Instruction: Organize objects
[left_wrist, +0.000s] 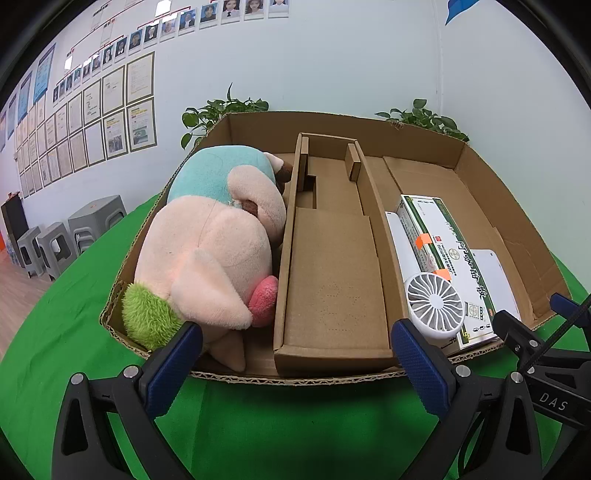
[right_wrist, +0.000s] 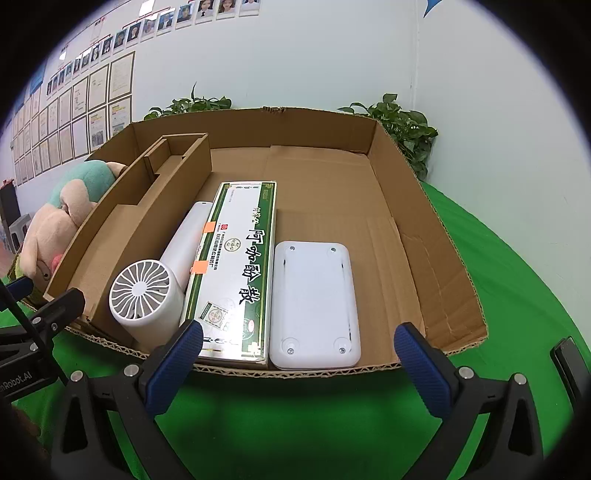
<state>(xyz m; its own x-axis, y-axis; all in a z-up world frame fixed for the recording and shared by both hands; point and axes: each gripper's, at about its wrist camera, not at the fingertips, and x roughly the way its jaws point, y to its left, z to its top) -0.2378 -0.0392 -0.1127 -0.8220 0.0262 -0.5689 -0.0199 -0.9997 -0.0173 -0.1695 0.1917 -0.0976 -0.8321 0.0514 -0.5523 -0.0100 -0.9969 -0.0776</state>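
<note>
Blue-padded fingers (left_wrist: 177, 369) of the left gripper (left_wrist: 297, 363) stand wide apart and hold nothing, poised over the green-covered counter (left_wrist: 258, 424) just short of the near rim of the shallow brown corrugated cardboard tray (left_wrist: 332, 125). Between those fingers, inside the tray, sits a long brown cardboard insert box (left_wrist: 332, 280), bare of contents. Left of it lies a pink plush pig with a teal back and green tuft (left_wrist: 210, 243), filling the left compartment; its lower edge is just beyond the left finger.

Right gripper (right_wrist: 297, 363) fingers (right_wrist: 424, 369) are likewise spread wide and hold nothing, at the tray's near edge. Directly ahead between them lies a white flat rounded-rectangle device (right_wrist: 314, 306), underside up, flat on the tray floor. Touching its left side is a long white-and-green printed carton (right_wrist: 236, 266) with orange tape tabs. Left of the carton rests a white handheld fan with a round grille (right_wrist: 142, 291), its handle running back alongside the carton, next to the insert box wall.

Green potted plants (right_wrist: 402, 125) stand behind the tray against the wall.
</note>
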